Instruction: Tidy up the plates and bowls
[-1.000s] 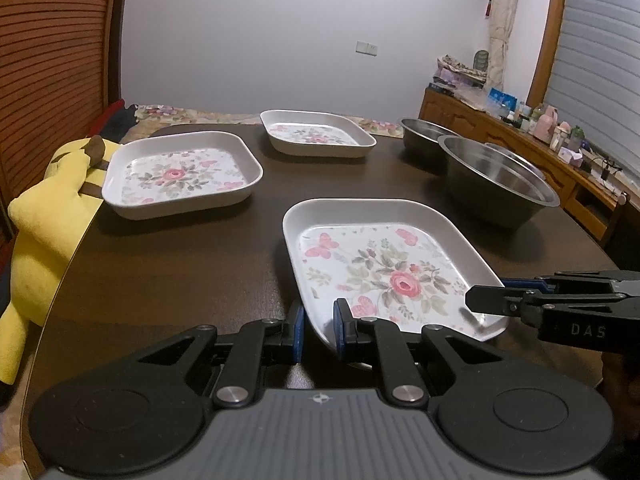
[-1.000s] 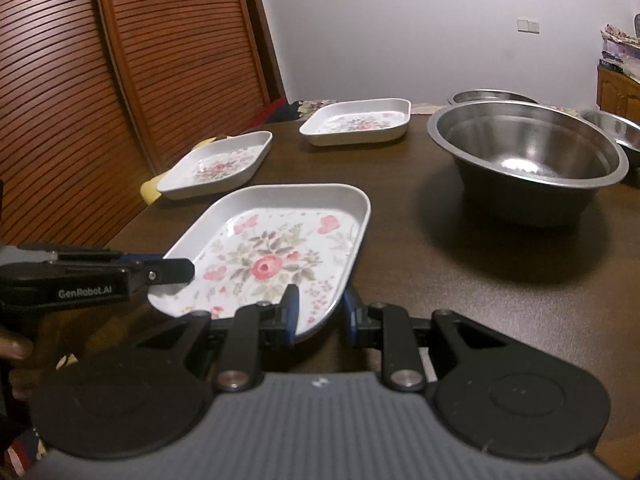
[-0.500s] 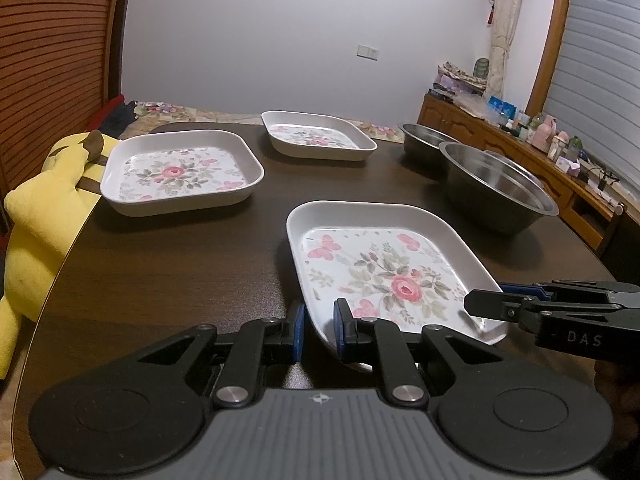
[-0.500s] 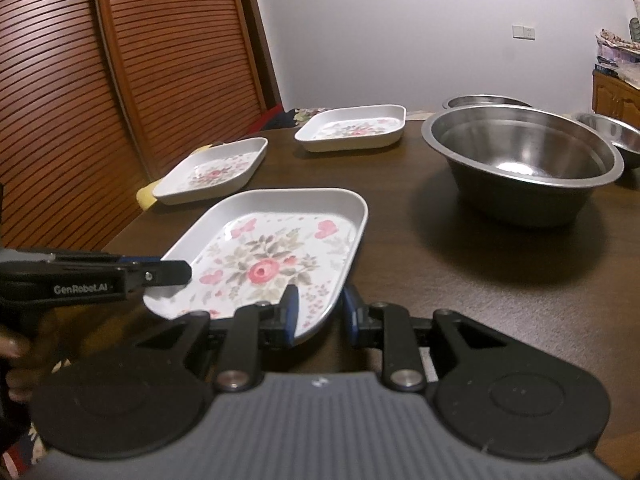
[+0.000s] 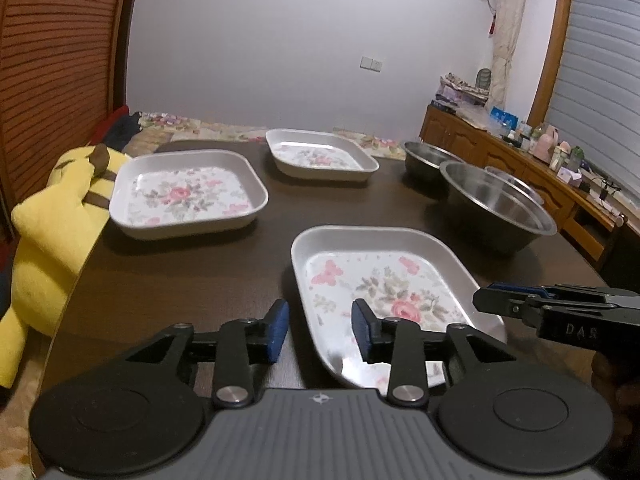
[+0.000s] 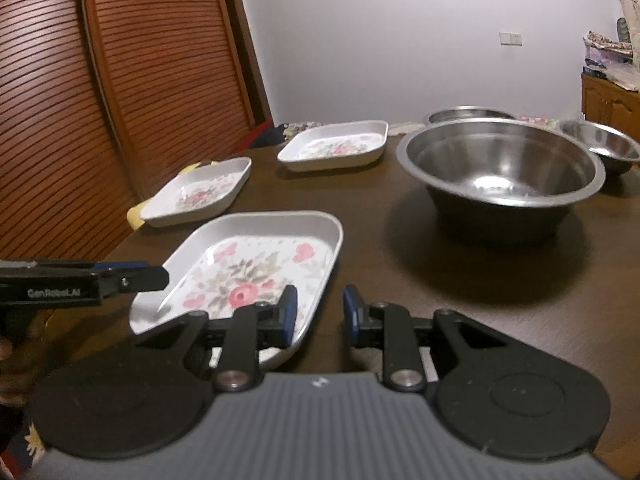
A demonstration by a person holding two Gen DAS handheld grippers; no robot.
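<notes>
Now | left gripper (image 5: 320, 330): just opened, straddling near plate (image 5: 384, 280) rim

A dark brown wooden table (image 5: 168, 280) carries three white square plates with flower prints: a near plate (image 5: 384, 284), a left plate (image 5: 184, 194) close to the table's left edge, and a far plate (image 5: 320, 156). On the right side stand three steel bowls: a large bowl (image 6: 500, 176), a far bowl (image 5: 428, 156) and a small bowl (image 6: 608, 146).
</notes>
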